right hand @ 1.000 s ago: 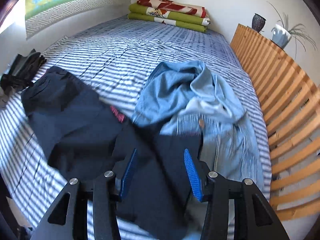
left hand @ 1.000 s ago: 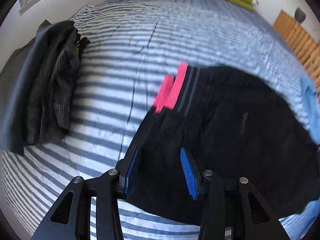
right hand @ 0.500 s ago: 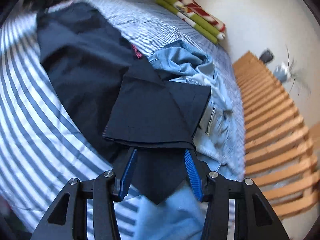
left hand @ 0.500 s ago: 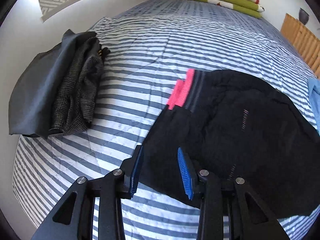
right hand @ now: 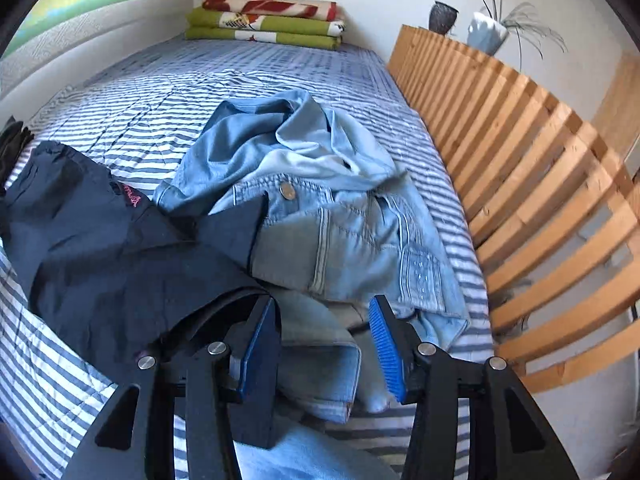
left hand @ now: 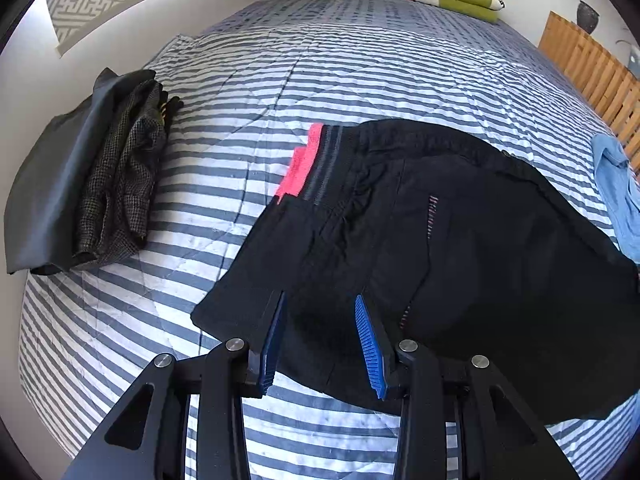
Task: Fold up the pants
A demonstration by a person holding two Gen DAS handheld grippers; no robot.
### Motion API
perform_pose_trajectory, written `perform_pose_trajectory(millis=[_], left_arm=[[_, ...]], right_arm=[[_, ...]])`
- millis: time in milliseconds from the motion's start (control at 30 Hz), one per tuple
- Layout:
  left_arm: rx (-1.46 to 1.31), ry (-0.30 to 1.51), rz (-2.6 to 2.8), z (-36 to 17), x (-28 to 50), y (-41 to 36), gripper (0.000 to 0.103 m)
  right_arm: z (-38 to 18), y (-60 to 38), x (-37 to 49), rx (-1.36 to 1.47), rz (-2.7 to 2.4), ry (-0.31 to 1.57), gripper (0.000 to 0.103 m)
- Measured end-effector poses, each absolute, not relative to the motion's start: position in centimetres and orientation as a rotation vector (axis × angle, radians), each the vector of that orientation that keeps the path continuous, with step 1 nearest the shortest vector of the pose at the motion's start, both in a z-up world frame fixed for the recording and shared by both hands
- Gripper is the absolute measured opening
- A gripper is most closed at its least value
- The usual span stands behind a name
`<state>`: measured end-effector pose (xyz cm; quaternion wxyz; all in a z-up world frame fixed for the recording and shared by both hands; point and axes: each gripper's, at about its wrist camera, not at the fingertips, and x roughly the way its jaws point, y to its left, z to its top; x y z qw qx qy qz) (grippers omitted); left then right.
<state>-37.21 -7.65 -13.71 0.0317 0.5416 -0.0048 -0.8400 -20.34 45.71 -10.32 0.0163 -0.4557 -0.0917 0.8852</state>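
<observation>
- Blue ribbed pads line both your tongs. Your left gripper (left hand: 320, 340) hangs over the near edge of the black pants (left hand: 460, 248) with its jaws apart; they have just been closing a little, yet nothing is pinched between them, and the dark cloth lies flat on the bed below the pads.
- Your right gripper (right hand: 326, 344) stands spread too, with no cloth pressed between the pads. Pale denim lies in the gap, and a fold of the black pants (right hand: 120, 256) drapes against the outer side of its left finger.
- The black pants lie spread across the striped bedspread (left hand: 280, 80), their pink-edged waistband (left hand: 300, 168) towards the far left and one leg end laid over the jeans (right hand: 320, 208).
- The jeans are a crumpled light-blue heap just right of the pants, touching and partly beneath them, near the slatted wooden rail (right hand: 540, 184).
- Well apart to the left of the pants, a stack of folded dark garments (left hand: 88, 184) sits at the bed's edge.
- At the far end of the bed lies a folded green and red blanket (right hand: 268, 20).
</observation>
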Motion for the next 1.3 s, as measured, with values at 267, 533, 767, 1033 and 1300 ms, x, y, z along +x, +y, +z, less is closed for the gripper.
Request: perform_pose_trajectory(millis=[267, 533, 767, 1033, 1300], left_arm=[[1.711, -0.011, -2.578, -14.2, -36.3, -7.5, 0.038], [1.720, -0.008, -2.567, -14.3, -36.4, -7.6, 0.038], [1.729, -0.013, -2.569, -14.7, -36.6, -8.1, 0.038], [1.708, 0.108, -2.601, -14.2, -35.7, -10.2, 0.041], [1.661, 0.214, -2.589, -13.2, -34.6, -13.1, 0.041]], right_arm=[[-13.4, 41.1, -19.7, -1.340, 2.695, -0.813, 0.045], [-10.8, 46.4, -26.9, -1.515, 2.672, -0.045, 0.047], [-11.4, 51.1, -25.4, -1.555, 2.591, 0.168, 0.047], [-10.1, 47.7, -19.6, -1.482, 2.738, 0.199, 0.047], [-10.0, 40.7, -26.4, -1.505, 2.854, -0.124, 0.047]])
